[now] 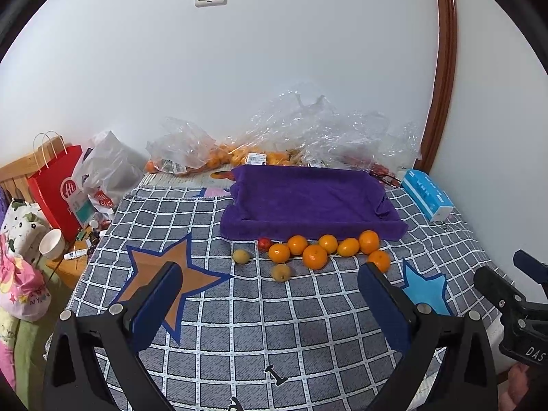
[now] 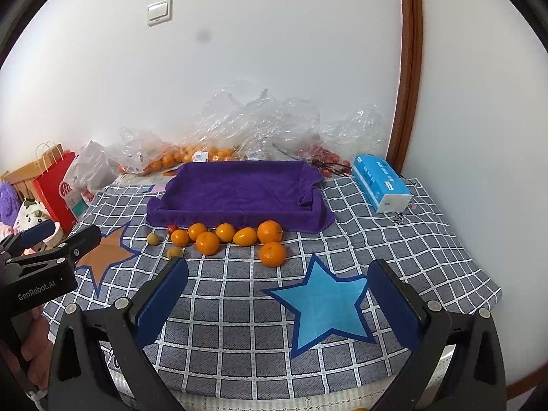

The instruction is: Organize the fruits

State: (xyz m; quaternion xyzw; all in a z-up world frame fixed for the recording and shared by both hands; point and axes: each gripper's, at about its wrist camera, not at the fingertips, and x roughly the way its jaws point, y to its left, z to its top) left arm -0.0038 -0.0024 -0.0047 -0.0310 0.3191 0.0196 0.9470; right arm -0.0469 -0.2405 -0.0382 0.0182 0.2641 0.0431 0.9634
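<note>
Both grippers, left (image 1: 270, 286) and right (image 2: 277, 279), hovered with jaws wide, empty; fruits (image 1: 315, 257) lay ahead, against the tray (image 1: 308, 198), ready for sorting.

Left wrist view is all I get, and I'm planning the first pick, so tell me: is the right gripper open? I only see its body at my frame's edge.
Observer: Yes. The right gripper is open, with nothing between its fingers.
Operator: One finger of my gripper hides part of the blue star. Is anything lying on it?
Observer: No. The blue star shows whole in the right wrist view and is bare; the nearest orange lies clear of it, on the grid cloth.
</note>
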